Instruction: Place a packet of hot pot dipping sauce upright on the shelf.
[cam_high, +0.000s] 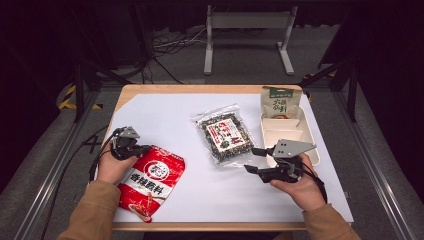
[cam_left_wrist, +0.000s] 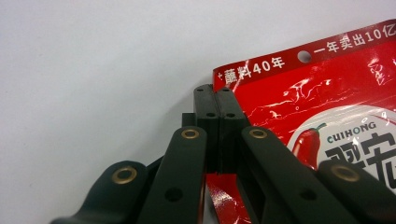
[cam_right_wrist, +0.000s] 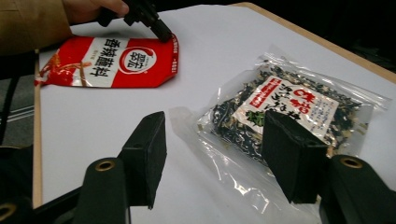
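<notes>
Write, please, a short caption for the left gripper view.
Left gripper shut on the corner of a red packet lying on the white table.

A lab or recording studio is showing here: black curtains (cam_high: 45, 40) are enclosing the space, aluminium framing rails (cam_high: 55, 165) are flanking a white-topped wooden table (cam_high: 165, 107), and loose cables (cam_high: 165, 42) are trailing across grey carpet (cam_high: 240, 65)
</notes>
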